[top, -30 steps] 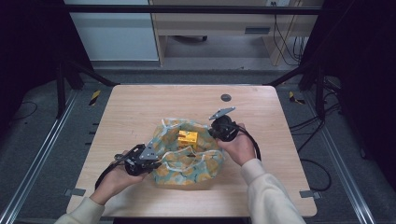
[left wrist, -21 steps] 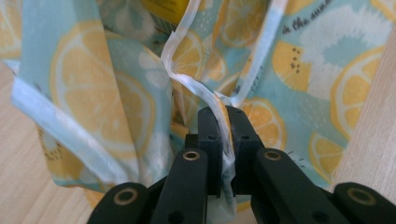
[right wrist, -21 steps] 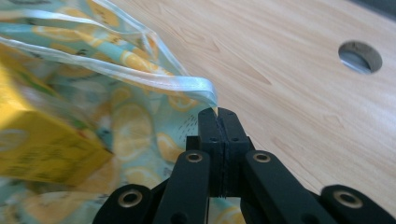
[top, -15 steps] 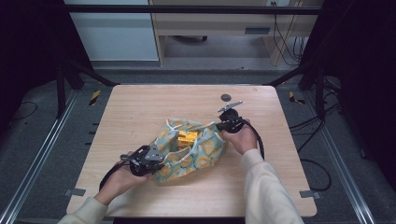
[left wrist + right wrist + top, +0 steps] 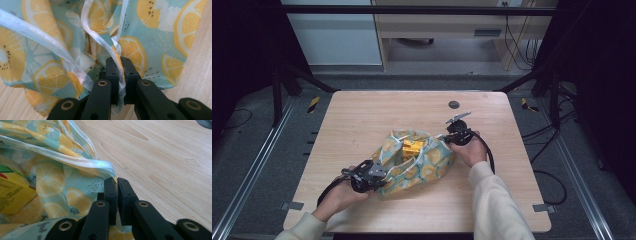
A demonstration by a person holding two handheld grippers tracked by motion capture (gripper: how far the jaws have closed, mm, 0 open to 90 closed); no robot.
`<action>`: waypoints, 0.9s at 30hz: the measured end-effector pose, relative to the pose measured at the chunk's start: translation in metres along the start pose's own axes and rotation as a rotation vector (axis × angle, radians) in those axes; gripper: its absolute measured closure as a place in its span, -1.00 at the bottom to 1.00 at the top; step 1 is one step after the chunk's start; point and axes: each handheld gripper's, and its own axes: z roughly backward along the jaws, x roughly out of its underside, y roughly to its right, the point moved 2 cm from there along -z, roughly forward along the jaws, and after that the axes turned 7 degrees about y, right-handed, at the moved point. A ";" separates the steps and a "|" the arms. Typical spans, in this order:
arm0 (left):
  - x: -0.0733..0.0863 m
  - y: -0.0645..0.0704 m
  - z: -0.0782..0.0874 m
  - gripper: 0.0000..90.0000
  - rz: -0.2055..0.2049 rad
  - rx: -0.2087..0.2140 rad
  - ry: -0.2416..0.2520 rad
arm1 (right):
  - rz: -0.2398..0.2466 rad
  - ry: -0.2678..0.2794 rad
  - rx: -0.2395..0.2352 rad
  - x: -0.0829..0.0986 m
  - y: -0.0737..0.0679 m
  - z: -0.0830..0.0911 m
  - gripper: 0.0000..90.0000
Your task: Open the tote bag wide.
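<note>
A cloth bag (image 5: pixel 414 161) with a print of yellow citrus slices on pale blue lies on the wooden table (image 5: pixel 362 115), a little toward the person's side of the middle, and it is stretched between the two grippers. The left gripper (image 5: pixel 371 174) is at the near-left corner of the bag; in the left gripper view its jaws are pressed together on a fold of the printed cloth and its shiny white hem (image 5: pixel 117 53). The right gripper (image 5: pixel 451 136) is at the far-right corner of the bag — in the right gripper view its jaws are also squeezed together, with the edge of the bag (image 5: pixel 82 165) caught between them. Inside the open mouth of the bag sits a small yellow carton (image 5: pixel 412 147), also visible at the left edge of the right gripper view (image 5: pixel 13 195). A dark round disc (image 5: pixel 454 104) lies on the table beyond the right gripper, well apart from the bag.
</note>
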 end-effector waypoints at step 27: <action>-0.041 -0.016 0.057 -0.40 0.063 -0.177 0.160 | 0.011 0.275 0.033 -0.015 -0.020 0.120 -0.59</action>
